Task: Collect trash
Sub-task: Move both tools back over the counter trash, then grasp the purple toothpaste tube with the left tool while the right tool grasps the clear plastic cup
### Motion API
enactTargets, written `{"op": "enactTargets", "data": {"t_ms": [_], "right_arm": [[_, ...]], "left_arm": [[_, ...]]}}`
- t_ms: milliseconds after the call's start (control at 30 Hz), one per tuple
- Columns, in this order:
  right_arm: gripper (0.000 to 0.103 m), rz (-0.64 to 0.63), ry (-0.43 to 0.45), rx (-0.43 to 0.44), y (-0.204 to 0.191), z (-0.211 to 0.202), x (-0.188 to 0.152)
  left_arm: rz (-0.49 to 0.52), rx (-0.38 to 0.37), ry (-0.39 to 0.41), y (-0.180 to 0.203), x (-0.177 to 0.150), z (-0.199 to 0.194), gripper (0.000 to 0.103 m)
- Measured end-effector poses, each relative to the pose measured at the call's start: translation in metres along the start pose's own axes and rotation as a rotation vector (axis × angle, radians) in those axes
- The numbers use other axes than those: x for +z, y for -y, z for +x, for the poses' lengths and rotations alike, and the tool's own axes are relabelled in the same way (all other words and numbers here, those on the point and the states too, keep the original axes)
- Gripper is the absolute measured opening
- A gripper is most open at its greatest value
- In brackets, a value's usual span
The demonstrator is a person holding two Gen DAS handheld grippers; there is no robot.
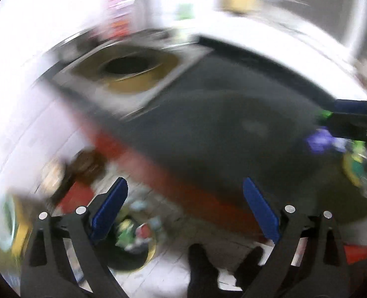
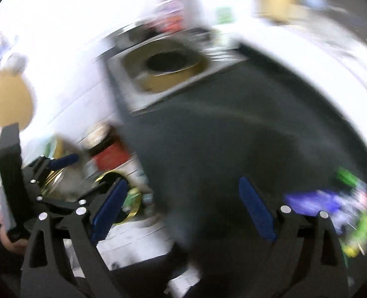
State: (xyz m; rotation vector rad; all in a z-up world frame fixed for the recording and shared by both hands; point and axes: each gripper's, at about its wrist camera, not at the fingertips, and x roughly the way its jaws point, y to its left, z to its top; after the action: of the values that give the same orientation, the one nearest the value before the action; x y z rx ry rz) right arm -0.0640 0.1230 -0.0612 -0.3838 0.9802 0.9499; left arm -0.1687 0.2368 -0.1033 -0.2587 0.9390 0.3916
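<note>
- Landmark: the dark grey table top (image 1: 208, 114), heavily motion-blurred in both wrist views.
- Off the table's left edge, down on the pale floor: a gold-rimmed round bin (image 1: 133, 243) with mixed trash inside (green, red and pale scraps). In the right wrist view the same bin shows just left of the table edge.
- Beside that bin, against the table's side: a red panel or box (image 1: 158, 171); what it is cannot be told through the blur.
- Left gripper (image 1: 184, 213): blue-padded fingers spread wide apart, nothing between them; it hangs over the table's near-left edge, angled down.
- At the table's far-left corner: a pale square tray or frame holding a gold ring with a dark hole (image 2: 168, 69). Purpose unclear.
- Right gripper (image 2: 183, 214): fingers likewise wide apart and empty, above the table's near middle.
- On the table's right side: a loose pile of wrappers (image 2: 332, 208), purple, green and yellow, lying flat and untouched. This is the trash left to collect.
- Step, as I judge it: between pickups, both tools empty, a drop at the floor bin apparently done.
- Next move calls for swinging a gripper, likely the right, across to the wrapper pile, descending with fingers straddling one piece, then closing. Thin, crinkly film may slip or bring neighbours along.
</note>
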Motion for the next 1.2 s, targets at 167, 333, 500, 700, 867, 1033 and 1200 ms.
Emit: {"op": "enactTargets", "data": {"t_ms": [167, 333, 500, 700, 867, 1033, 1200], "right_arm": [[0.089, 0.238, 0.095, -0.184, 0.106, -0.084, -0.046], [0.089, 0.42, 0.149, -0.319, 0.183, -0.149, -0.104], [0.089, 0.536, 0.168, -0.396, 0.22, -0.193, -0.159], [0.089, 0.634, 0.153, -0.42, 0.242, -0.201, -0.205], [0.089, 0.664, 0.135, -0.415, 0.249, -0.196, -0.22], [0.089, 0.673, 0.104, -0.408, 0.26, -0.182, -0.229], [0.089, 0.671, 0.068, -0.402, 0.276, -0.16, -0.238]], "left_arm": [[0.273, -0.197, 0.017, 0.121, 0.046, 0.002, 0.091], [0.44, -0.322, -0.004, 0.22, 0.06, 0.0, 0.091], [0.534, -0.373, -0.029, 0.28, 0.054, 0.0, 0.091], [0.575, -0.37, -0.053, 0.299, 0.054, 0.008, 0.091], [0.588, -0.346, -0.064, 0.306, 0.053, 0.022, 0.091], [0.596, -0.331, -0.093, 0.305, 0.054, 0.049, 0.091], [0.631, -0.326, -0.109, 0.303, 0.056, 0.088, 0.091]]}}
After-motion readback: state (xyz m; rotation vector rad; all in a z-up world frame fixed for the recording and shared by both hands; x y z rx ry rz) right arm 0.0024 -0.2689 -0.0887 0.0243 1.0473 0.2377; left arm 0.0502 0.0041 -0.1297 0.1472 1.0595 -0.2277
